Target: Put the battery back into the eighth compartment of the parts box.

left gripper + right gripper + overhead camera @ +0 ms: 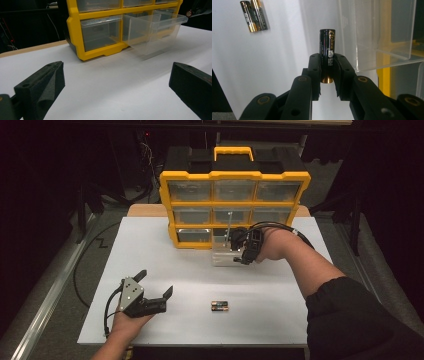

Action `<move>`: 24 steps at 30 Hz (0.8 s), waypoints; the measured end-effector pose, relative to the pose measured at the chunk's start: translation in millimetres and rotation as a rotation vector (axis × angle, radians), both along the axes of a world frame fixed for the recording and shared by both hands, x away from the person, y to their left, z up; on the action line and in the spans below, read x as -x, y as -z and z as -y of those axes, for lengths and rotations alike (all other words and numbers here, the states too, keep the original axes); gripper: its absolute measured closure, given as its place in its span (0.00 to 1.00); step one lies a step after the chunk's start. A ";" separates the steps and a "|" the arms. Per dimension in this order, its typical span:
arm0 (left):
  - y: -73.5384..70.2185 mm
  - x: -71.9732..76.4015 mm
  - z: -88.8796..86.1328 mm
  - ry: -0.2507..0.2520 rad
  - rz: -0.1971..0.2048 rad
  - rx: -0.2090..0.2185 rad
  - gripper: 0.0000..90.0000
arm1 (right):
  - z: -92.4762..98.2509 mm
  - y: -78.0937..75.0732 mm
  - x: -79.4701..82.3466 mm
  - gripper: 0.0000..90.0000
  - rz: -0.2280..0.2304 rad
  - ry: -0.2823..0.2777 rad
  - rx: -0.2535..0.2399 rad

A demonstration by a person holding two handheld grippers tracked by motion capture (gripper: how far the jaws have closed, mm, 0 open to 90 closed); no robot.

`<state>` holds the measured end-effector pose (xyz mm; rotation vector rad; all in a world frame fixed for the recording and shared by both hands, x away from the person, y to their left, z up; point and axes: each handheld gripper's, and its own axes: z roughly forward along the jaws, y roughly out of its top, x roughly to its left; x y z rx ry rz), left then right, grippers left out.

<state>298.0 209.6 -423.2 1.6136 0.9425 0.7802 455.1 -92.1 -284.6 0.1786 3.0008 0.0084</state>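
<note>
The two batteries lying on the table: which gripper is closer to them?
Left. The left gripper rests just beside the two batteries, jaws open. The right gripper is farther off, up at the pulled-out drawer, clamping another battery.

Right gripper (328,72) clamping upright battery (327,47) (gold end down), clear drawer (382,37) beside, two batteries (254,16) beyond

glossy battery (327,47), clear plastic drawer (382,32)
</note>
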 end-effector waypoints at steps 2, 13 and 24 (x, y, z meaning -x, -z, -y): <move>0.0 0.0 -0.2 -0.001 0.000 0.000 0.01 | -1.1 -0.8 -2.5 0.88 0.003 -0.005 0.006; 0.0 -0.3 -0.8 0.005 -0.003 0.001 0.01 | -4.2 -3.9 -17.1 0.88 0.021 0.016 0.000; 0.1 -0.5 -0.9 0.005 -0.003 0.003 0.01 | -9.8 -2.6 -29.8 0.88 0.034 0.014 -0.012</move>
